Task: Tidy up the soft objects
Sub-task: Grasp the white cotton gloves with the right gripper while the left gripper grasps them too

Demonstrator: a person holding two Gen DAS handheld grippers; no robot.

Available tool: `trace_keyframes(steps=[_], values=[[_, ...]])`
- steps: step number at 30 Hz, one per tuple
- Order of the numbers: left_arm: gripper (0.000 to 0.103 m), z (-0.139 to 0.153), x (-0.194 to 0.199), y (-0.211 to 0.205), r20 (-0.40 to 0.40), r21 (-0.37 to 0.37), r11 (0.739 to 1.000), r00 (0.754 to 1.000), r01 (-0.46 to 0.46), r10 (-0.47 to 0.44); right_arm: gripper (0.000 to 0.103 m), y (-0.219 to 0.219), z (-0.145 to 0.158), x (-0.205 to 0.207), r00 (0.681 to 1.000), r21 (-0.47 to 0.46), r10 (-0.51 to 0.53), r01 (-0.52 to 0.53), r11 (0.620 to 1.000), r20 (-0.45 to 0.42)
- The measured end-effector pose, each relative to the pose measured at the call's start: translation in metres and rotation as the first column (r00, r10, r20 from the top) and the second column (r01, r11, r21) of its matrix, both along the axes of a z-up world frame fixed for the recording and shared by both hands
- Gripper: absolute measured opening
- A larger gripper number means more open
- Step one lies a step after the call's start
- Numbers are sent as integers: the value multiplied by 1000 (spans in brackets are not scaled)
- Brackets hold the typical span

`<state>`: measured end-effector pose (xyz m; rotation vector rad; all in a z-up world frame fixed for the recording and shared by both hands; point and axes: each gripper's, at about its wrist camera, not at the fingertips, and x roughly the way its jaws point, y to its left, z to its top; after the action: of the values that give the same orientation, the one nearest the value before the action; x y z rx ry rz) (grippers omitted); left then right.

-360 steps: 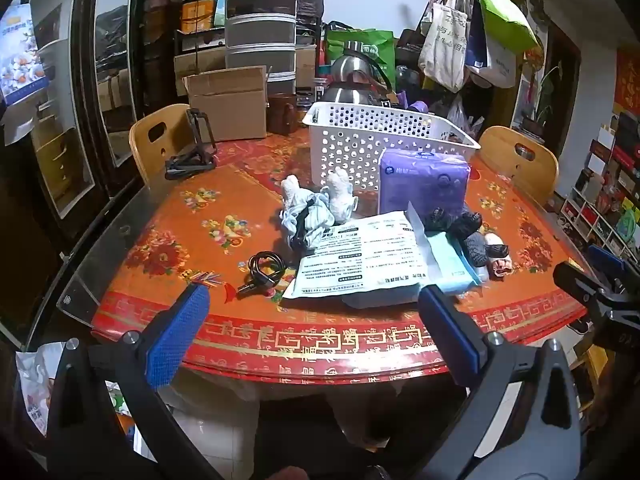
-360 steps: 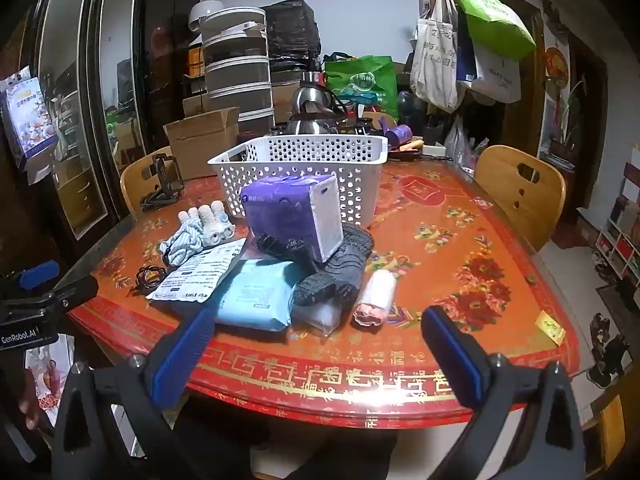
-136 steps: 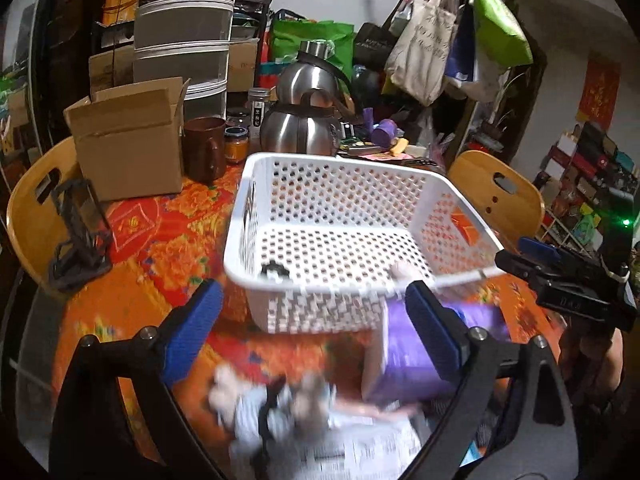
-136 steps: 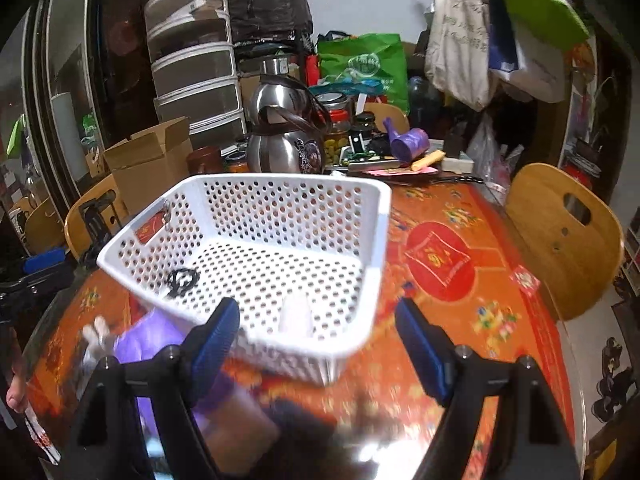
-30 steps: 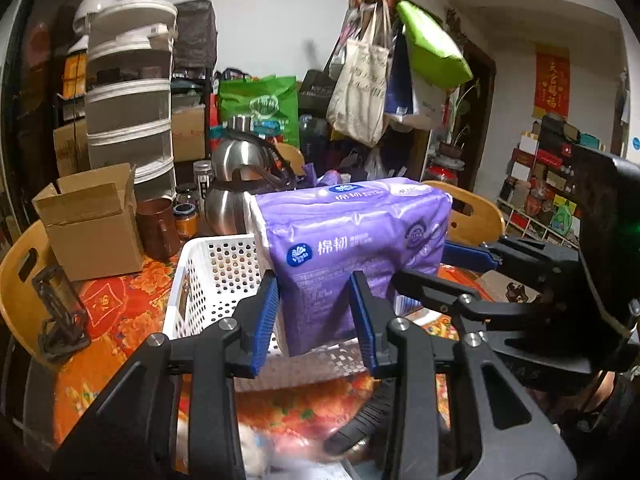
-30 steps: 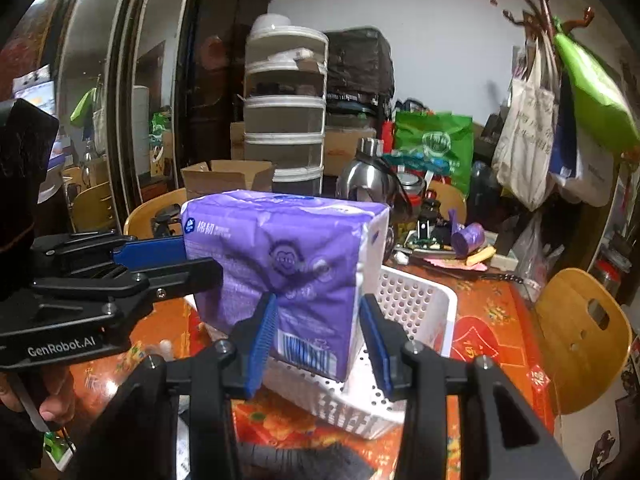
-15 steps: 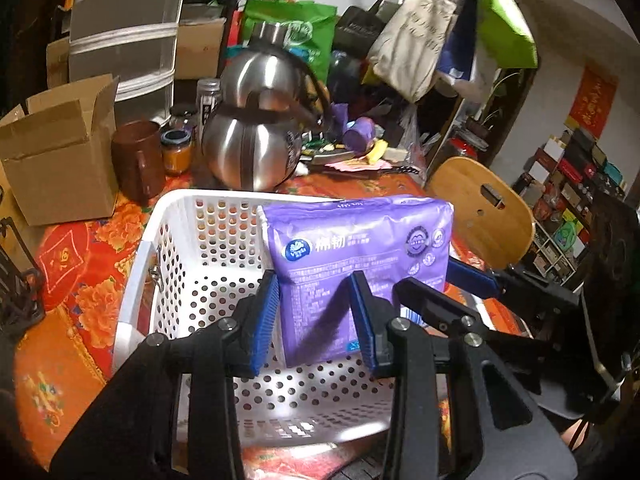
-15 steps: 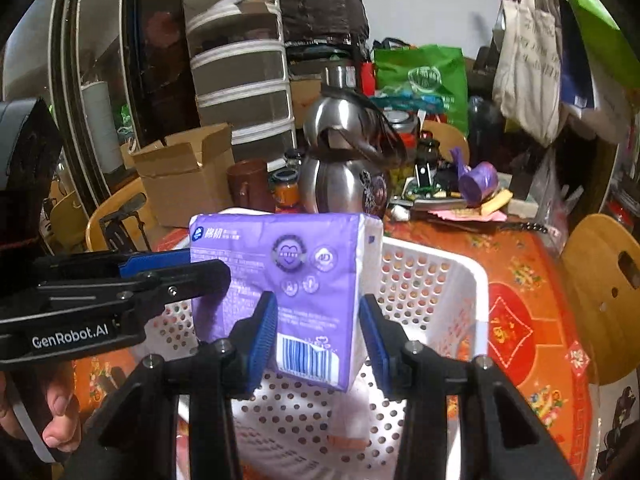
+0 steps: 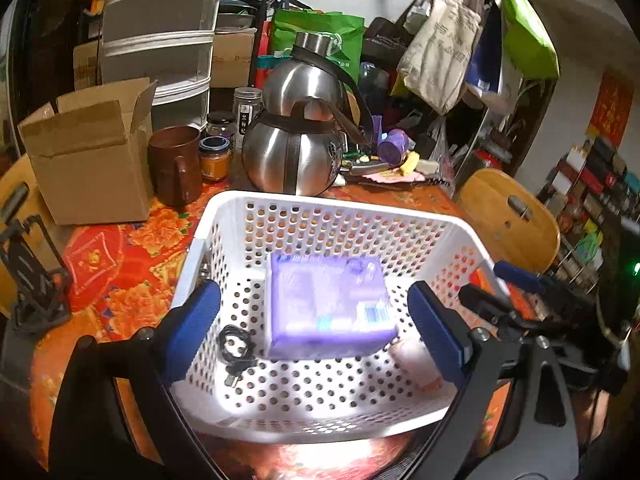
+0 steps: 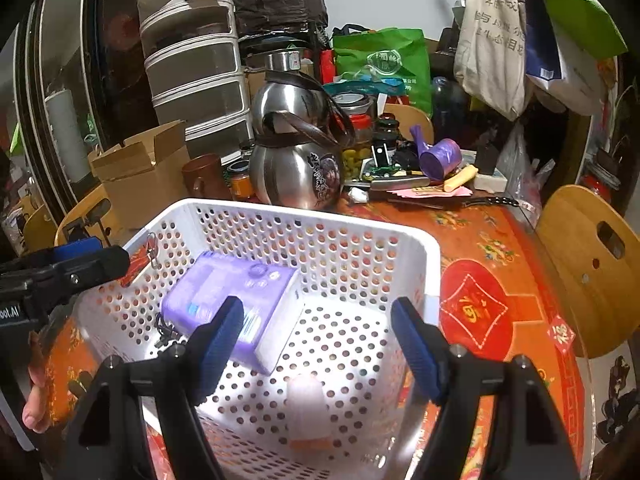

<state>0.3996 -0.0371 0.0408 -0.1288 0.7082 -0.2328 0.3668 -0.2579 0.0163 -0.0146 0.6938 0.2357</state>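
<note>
Both the left tongs [image 9: 314,322] and right tongs [image 10: 318,334] were opening, gripping nothing, the purple tissue pack [image 9: 326,306] blurred between and below them. Dropped loose, it might have landed tilted on the small pale roll [image 10: 306,398] in the white basket [image 9: 320,204].

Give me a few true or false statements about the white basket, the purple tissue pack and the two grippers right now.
1. The purple tissue pack is inside the white basket. True.
2. The left gripper clamps the pack. False: its jaws are opening, clear of it.
3. A black cable lies in the basket. True.
4. The right gripper holds a brown mug. False: it holds nothing; the brown mug stands beside the cardboard box.
</note>
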Motion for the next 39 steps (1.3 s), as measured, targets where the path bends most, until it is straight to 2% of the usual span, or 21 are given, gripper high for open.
trace_keyframes(steps=[14, 21, 25, 28, 33, 39], values=[[93, 10, -45, 4, 26, 32, 999, 1000, -10, 9, 76, 9, 5, -26, 1000, 24, 5, -5, 1000, 14], [93, 14, -99, 10, 53, 68, 998, 998, 11, -15, 76, 8, 1, -78, 999, 28, -5, 4, 1000, 35], [94, 14, -143, 17, 95, 118, 993, 995, 4, -16, 76, 6, -7, -111, 998, 39, -13, 11, 999, 56], [94, 8, -171, 25, 110, 140, 990, 994, -18, 3, 77, 7, -14, -133, 998, 49, -15, 12, 999, 62], [95, -16, -211, 53, 123, 118, 990, 990, -77, 62, 79, 21, -32, -163, 999, 68, 7, -10, 998, 45], [95, -52, -225, 89, 60, 63, 991, 991, -120, 116, 79, 48, -49, -187, 998, 63, 37, -40, 997, 51]])
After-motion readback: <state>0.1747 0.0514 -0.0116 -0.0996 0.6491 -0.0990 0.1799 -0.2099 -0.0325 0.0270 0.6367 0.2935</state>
